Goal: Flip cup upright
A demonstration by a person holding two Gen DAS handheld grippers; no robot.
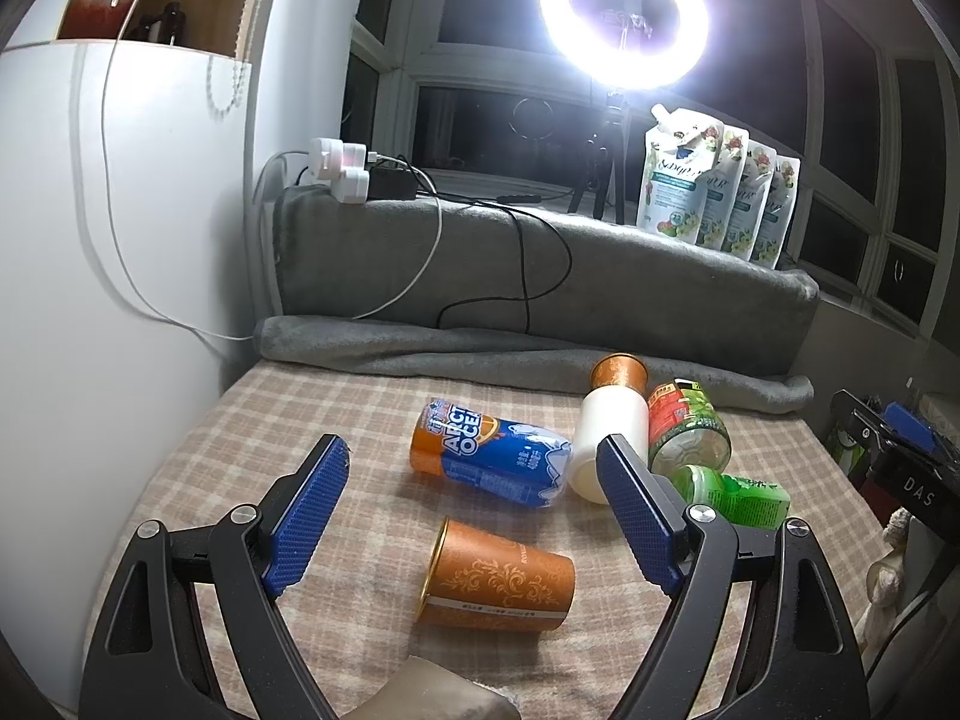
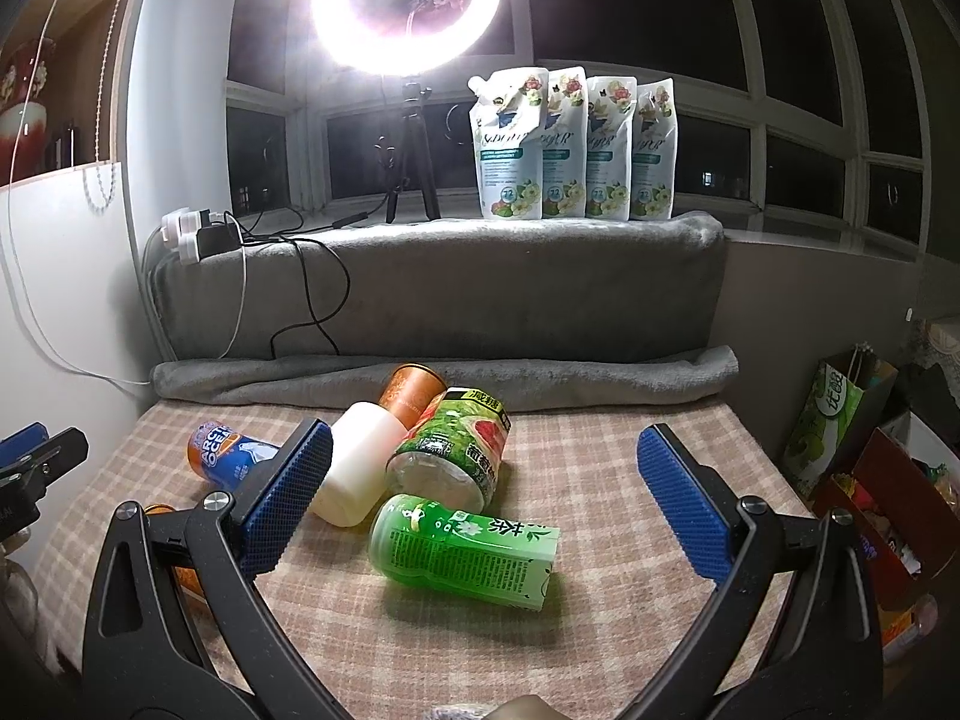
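Several cups lie on their sides on the checked cloth (image 1: pixel 336 414). An orange patterned cup (image 1: pixel 498 579) lies nearest, between my open left gripper (image 1: pixel 474 456). Behind it lie a blue and orange Arctic Ocean cup (image 1: pixel 486 462), a white cup (image 1: pixel 609 438), a second orange cup (image 1: pixel 618 372), a red and green cup (image 1: pixel 690 432) and a bright green cup (image 1: pixel 732 492). In the right wrist view my open right gripper (image 2: pixel 483 438) hovers over the bright green cup (image 2: pixel 462 552), with the red and green cup (image 2: pixel 456 450) and white cup (image 2: pixel 360 468) behind. Both grippers are empty.
A rolled grey blanket (image 1: pixel 480 348) bounds the far edge of the cloth. A ring light (image 1: pixel 624 18) on a tripod, refill pouches (image 2: pixel 570 144) and a power strip with cables (image 1: pixel 348 168) sit on the sill. Boxes and bags (image 2: pixel 852 450) stand at the right.
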